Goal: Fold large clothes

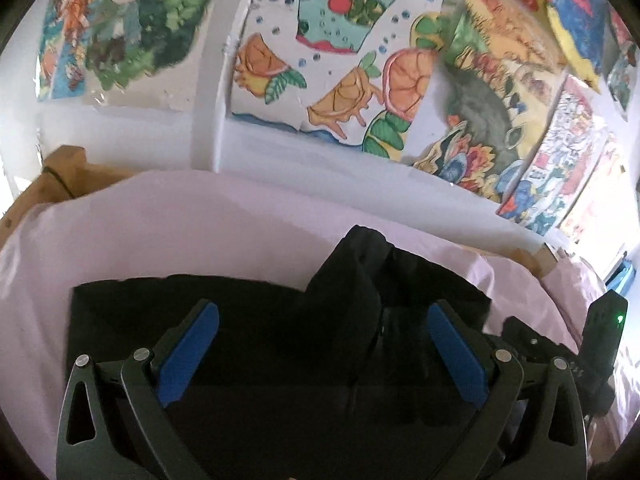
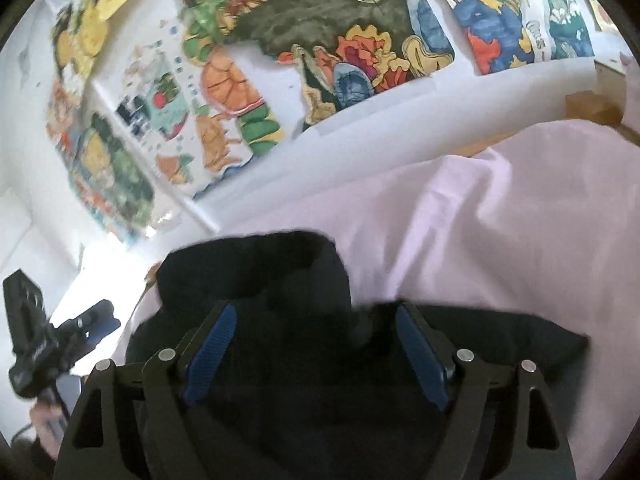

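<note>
With the black garment (image 1: 240,340) lying folded on the pink sheet (image 1: 180,232) in the lower frame, the left gripper (image 1: 322,320) and right gripper (image 2: 316,320) are both hanging open and empty above it, apparently since that fold needs no holding

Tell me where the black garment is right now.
The black garment lies on the pink sheet, low in both wrist views, beneath both open tongs and below the wall of colourful drawings.
</note>
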Motion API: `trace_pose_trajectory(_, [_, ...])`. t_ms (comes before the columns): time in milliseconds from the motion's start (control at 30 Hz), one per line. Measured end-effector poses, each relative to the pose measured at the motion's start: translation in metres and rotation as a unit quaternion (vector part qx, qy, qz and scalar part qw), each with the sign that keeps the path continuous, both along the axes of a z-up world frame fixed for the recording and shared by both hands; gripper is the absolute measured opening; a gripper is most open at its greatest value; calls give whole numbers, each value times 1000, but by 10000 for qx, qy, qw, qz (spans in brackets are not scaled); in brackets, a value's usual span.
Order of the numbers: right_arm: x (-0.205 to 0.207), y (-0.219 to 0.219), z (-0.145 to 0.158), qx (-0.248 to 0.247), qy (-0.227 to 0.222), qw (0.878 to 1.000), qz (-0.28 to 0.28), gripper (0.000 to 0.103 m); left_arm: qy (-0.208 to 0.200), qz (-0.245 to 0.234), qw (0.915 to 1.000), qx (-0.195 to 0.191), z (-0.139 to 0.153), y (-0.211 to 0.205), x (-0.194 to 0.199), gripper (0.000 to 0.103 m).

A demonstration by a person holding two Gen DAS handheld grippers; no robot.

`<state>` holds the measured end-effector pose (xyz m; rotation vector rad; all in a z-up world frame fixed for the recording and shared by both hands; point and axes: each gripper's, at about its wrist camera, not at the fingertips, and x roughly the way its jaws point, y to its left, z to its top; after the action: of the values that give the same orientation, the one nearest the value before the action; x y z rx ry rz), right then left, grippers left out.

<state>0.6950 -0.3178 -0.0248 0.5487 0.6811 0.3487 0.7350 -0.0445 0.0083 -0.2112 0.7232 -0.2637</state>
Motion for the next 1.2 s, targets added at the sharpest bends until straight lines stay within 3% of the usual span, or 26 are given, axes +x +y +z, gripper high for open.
trace_pose_trajectory(100, [18, 8, -10, 24, 51, 10000, -9, 61, 7, 62, 9999, -130, -11, -5, 18, 98])
trace_pose_trajectory(167, [25, 15, -12, -75, 12, 10000, -17, 51, 144, 151, 9995, -237, -17, -10, 32, 80])
trace_pose_trajectory(233, [27, 19, -11, -179, -61, 9998, -12, 32, 371, 144, 9986, -346, -24, -13, 41, 21])
trace_pose_trajectory(267, [24, 21, -11, -268, -86, 9996, 17, 27, 471, 172, 9981, -347, -26, -15, 43, 15])
trace_pose_trajectory(333, [18, 20, -10, -283, -142, 9994, 114, 20, 353, 217, 9984, -381, -25, -14, 38, 11])
trace_pose_trajectory(400, [10, 16, -7, -275, -199, 9993, 154, 18, 66, 232, 9992, -309, -20, -9, 26, 8])
trace_pose_trajectory(500, [-7, 9, 4, -316, -381, 9984, 259, 16, -97, 225, 9975, -657, -11, 9, 3, 6])
trace_pose_trajectory(600, [-30, 3, 13, -452, -535, 9964, 471, 15, -260, 56, 9974, -665, 0, 21, -25, 6])
trace_pose_trajectory(733, [-67, 8, 23, -1020, -846, 9881, 785, 14, -270, -166, 9963, -802, 5, 32, -59, 5])
trace_pose_trajectory(933, [-110, 26, 11, -1966, -1002, 9692, 1092, 12, -55, -326, 9958, -851, -16, 47, -92, 5])
trace_pose_trajectory(1033, [-114, 30, -8, -2121, -799, 9669, 1174, 12, 90, -294, 9954, -905, -36, 53, -95, 5])
trace_pose_trajectory(1200, [-116, 45, -40, -2429, -529, 9609, 1223, 12, 182, -257, 9975, -639, -66, 49, -93, 4])
